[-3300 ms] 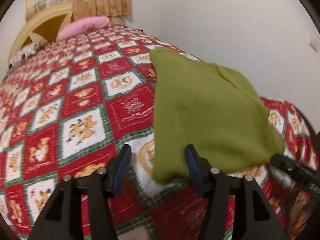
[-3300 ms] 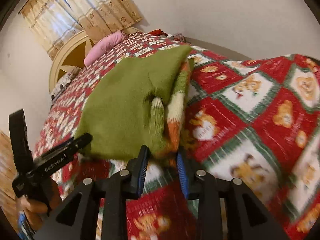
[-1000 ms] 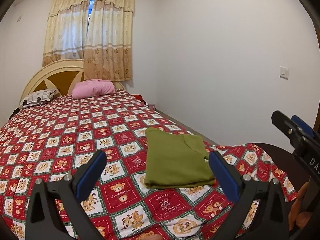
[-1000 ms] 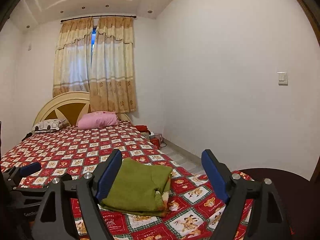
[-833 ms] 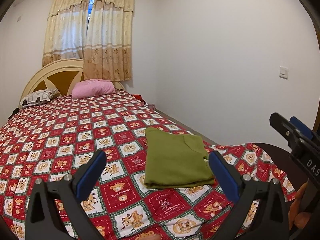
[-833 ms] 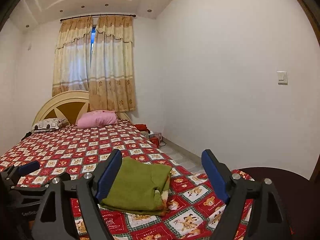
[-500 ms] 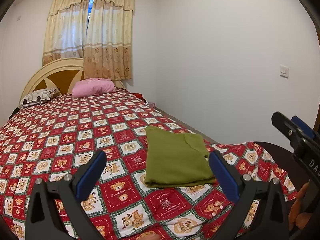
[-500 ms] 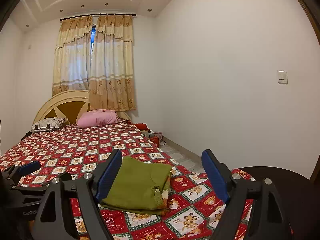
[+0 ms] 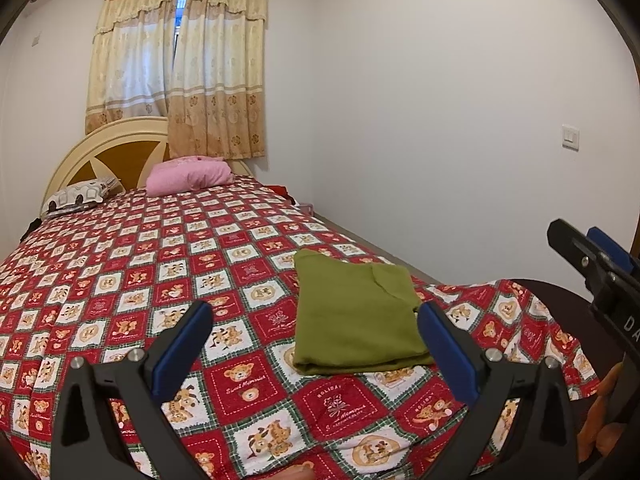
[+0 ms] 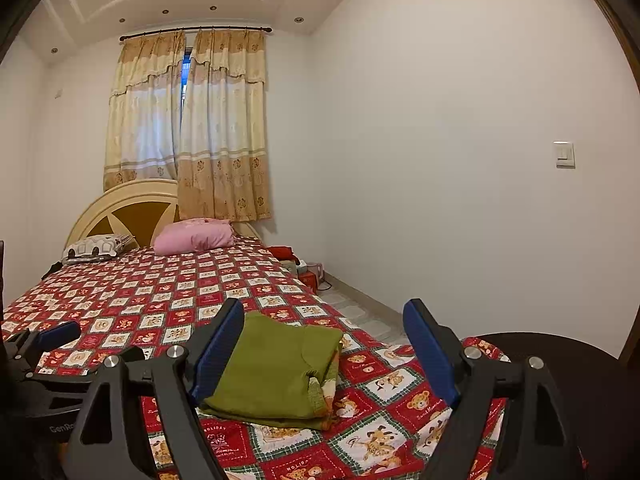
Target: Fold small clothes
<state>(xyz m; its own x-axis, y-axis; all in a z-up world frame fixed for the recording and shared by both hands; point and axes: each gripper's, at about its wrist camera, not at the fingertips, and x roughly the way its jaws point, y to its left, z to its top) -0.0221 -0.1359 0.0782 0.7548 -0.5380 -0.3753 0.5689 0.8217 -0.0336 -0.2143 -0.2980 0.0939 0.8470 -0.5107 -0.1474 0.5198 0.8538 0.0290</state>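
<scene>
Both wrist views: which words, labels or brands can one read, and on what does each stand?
"HOLIDAY": red square of the bedspread, with smaller script under it too blurred to be sure of.
"Sweet Memories", roughly: red bear square beside it; script is blurred.
"DA", cut off at the frame's edge: right gripper, seen from the left view.
"GenRo", cut off: left gripper, seen from the right view.
Light switch: no text legible.

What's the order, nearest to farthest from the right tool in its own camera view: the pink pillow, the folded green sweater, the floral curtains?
1. Folded green sweater, on the patterned bedspread just ahead of the open right tool.
2. Pink pillow, by the headboard.
3. Floral curtains, on the back wall.
</scene>
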